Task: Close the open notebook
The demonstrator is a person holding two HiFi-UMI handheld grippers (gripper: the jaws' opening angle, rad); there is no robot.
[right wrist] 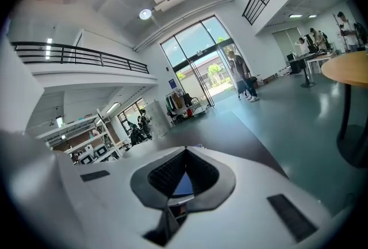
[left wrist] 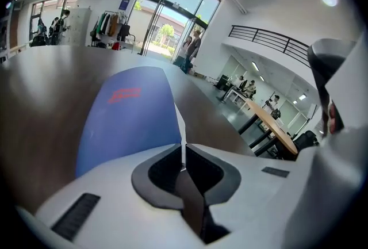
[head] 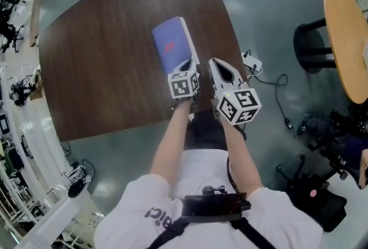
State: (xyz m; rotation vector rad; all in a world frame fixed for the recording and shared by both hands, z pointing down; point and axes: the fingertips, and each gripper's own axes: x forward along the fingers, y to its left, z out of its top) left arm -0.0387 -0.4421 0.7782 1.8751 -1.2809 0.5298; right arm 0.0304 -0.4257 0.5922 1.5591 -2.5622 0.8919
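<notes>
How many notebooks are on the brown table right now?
1. The blue notebook lies on the brown table, directly ahead of the left gripper, whose jaws are closed on its white edge. Part of the table's near edge is hidden, so another could lie there.

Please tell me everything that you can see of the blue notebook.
The notebook has a plain blue cover with a small red mark and a white page edge along its right side. It lies on the brown table, closed or nearly closed. The left tongs pinch a thin white edge at its near end.
</notes>
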